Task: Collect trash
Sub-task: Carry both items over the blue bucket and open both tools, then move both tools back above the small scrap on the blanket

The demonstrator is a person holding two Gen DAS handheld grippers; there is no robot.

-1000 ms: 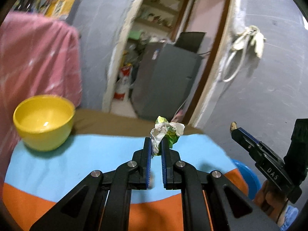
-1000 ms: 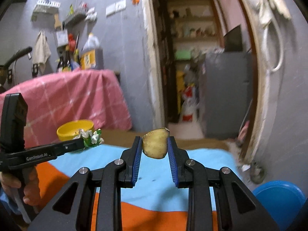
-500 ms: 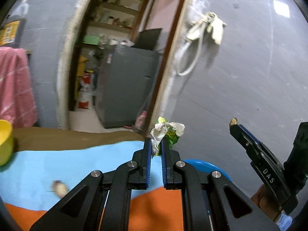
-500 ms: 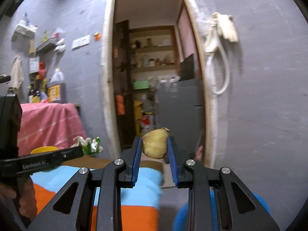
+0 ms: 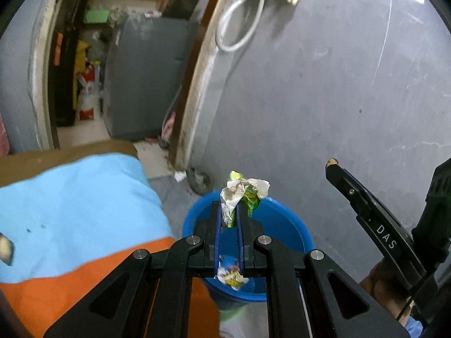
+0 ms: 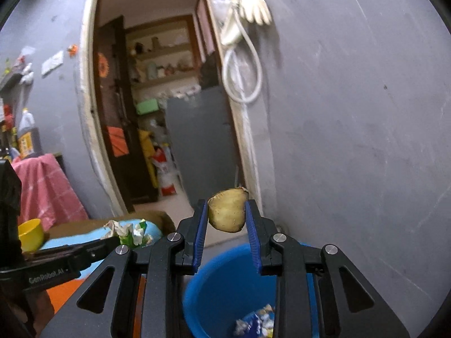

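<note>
Left claw (image 5: 229, 219) clamped on crumpled wrapper (image 5: 243, 194), held over blue bin (image 5: 293, 225). Right claw (image 6: 227, 225) gripping brownish peel piece (image 6: 227, 210), possibly potato, above same bin (image 6: 214, 287). Both items to be centred over bin opening before release; claws to be opened fully, one after another. Drop near desk (image 5: 70, 197) edge to be avoided.

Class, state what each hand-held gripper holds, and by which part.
Left hand-held gripper: crumpled wrapper, pinched at its lower end. Right hand-held gripper: potato peel piece, clamped by its two side edges.
</note>
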